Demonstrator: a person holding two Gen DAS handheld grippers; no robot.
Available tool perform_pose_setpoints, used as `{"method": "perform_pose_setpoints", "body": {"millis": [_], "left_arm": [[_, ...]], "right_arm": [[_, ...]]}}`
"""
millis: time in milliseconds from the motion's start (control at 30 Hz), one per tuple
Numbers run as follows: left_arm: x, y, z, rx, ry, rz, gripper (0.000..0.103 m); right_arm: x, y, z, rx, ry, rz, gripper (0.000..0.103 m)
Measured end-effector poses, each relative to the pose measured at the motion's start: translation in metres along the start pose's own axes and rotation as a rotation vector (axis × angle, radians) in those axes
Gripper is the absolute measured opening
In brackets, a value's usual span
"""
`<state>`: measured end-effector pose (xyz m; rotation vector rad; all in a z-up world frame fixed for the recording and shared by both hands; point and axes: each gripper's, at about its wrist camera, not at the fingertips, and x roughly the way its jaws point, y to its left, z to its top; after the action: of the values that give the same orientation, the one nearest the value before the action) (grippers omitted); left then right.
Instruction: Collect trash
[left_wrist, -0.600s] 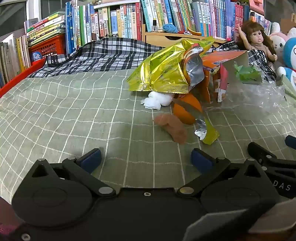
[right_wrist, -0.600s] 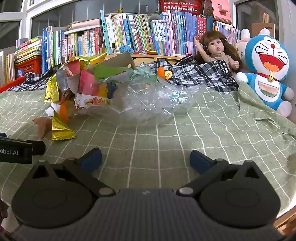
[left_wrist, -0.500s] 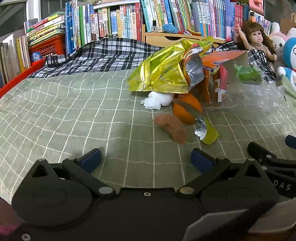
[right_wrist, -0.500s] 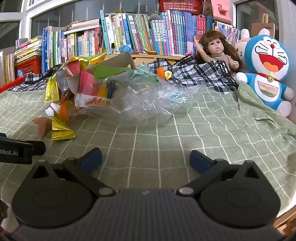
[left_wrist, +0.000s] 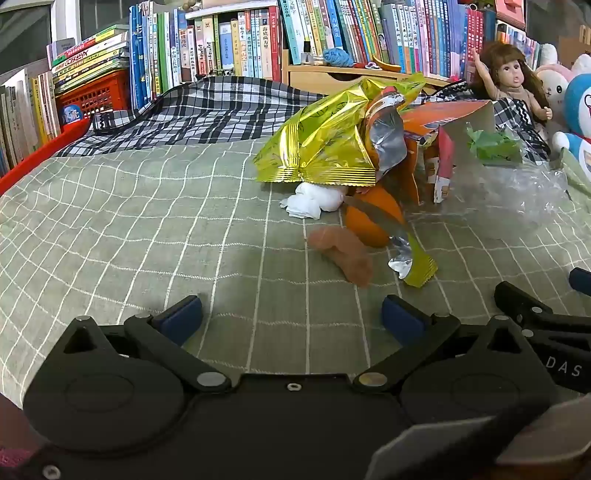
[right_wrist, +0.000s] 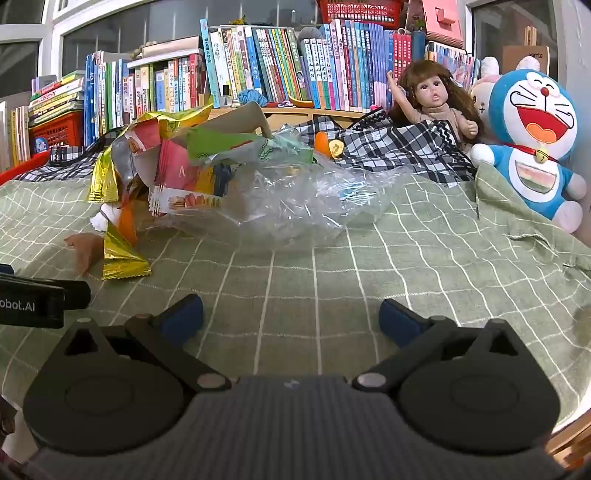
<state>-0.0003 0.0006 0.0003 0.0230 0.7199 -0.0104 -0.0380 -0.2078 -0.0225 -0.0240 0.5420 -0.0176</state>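
A heap of trash lies on the green checked bedspread (left_wrist: 147, 221): a gold foil bag (left_wrist: 325, 147), a white crumpled tissue (left_wrist: 314, 199), an orange peel (left_wrist: 373, 218), a brownish scrap (left_wrist: 343, 254), a small gold wrapper (left_wrist: 415, 266), an orange carton (left_wrist: 450, 122) and a clear plastic bag (right_wrist: 295, 199). My left gripper (left_wrist: 291, 319) is open and empty, short of the brownish scrap. Also open and empty, my right gripper (right_wrist: 291, 317) sits in front of the clear bag. The small gold wrapper (right_wrist: 122, 258) lies to its left.
A checked black-and-white blanket (left_wrist: 207, 107) lies behind the heap. Bookshelves (right_wrist: 295, 66) line the back. A doll (right_wrist: 432, 99) and a blue plush toy (right_wrist: 535, 140) sit at the right. A red basket (left_wrist: 92, 96) stands at the left. The left gripper's body (right_wrist: 33, 302) shows at the right view's left edge.
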Motion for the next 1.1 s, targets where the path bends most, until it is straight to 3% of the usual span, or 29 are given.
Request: {"method": "perform_pose_setpoints", "body": {"millis": [1100], "left_arm": [[-0.004, -0.0031, 0.0001, 0.001, -0.005, 0.001, 0.103]], "right_arm": [[0.0003, -0.0003, -0.0002, 0.004, 0.002, -0.004, 0.103]]}}
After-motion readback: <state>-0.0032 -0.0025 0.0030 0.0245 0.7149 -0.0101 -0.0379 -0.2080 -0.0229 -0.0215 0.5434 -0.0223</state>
